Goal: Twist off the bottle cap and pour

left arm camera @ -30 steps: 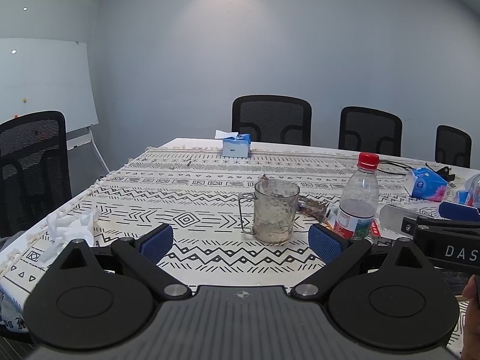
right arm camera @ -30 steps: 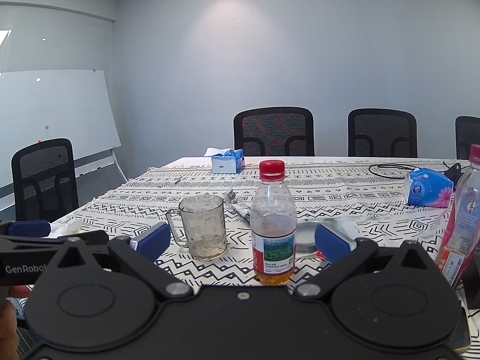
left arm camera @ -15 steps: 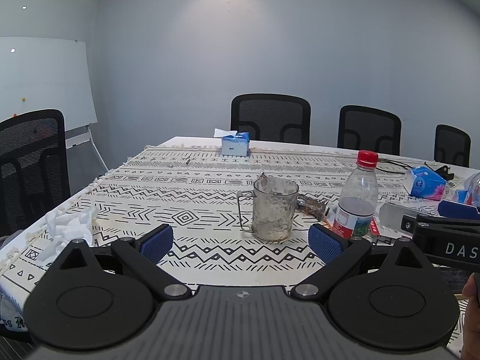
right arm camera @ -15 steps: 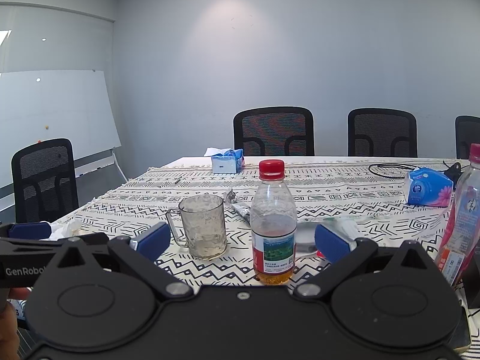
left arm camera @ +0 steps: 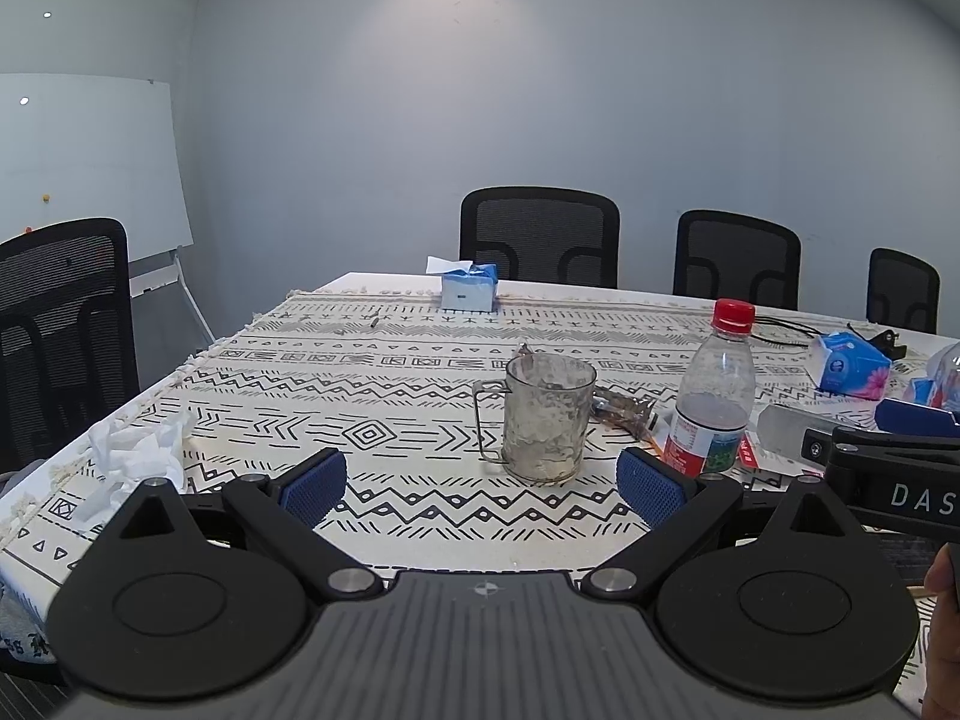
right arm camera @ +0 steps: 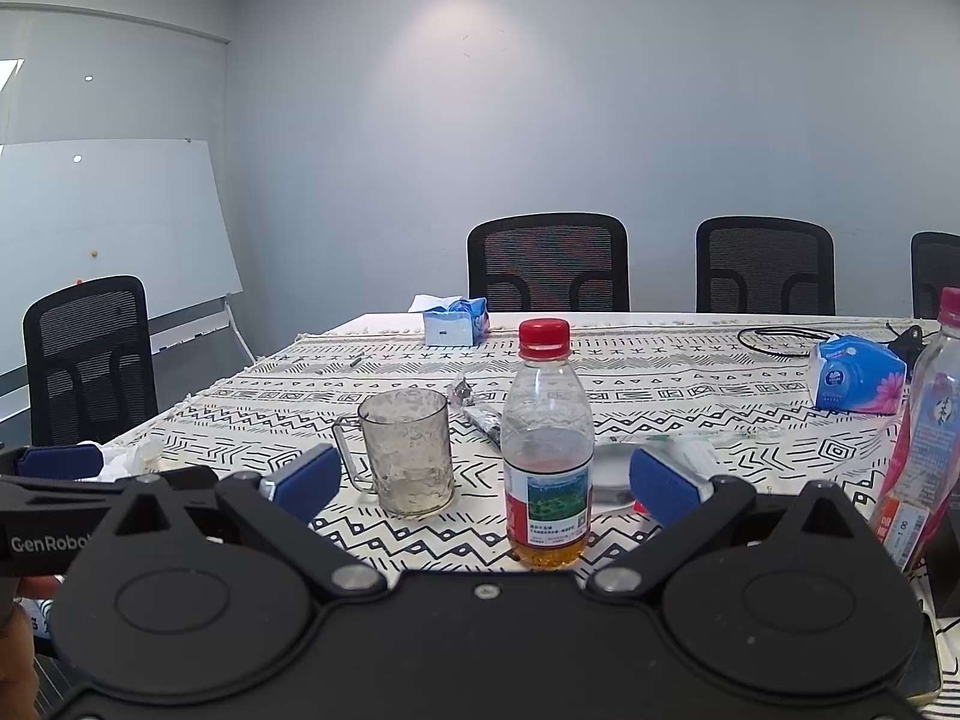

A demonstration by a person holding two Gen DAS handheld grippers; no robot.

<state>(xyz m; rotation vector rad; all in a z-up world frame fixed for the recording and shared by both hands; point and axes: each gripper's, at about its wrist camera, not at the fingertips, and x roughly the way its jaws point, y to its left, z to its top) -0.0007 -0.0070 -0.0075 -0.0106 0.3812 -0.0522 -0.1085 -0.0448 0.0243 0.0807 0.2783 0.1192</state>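
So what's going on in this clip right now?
A person holds a pair of tongs in each hand over a patterned tablecloth. Both the left tongs and the right tongs are open and grip nothing. The red-capped bottle, cap on, stands upright in front of the right tongs, beside the empty glass mug. Nothing is unscrewed or poured yet.

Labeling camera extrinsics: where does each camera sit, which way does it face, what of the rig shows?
Left wrist: on the left gripper, facing forward over the table; mug ahead, bottle to its right; own open fingers, right gripper and a bit of hand at the right edge.
Right wrist: on the right gripper, facing the same way; bottle centred between its open fingers, mug left of it; left gripper at the left edge.
Shared: mug, bottle, tissue box, chairs.
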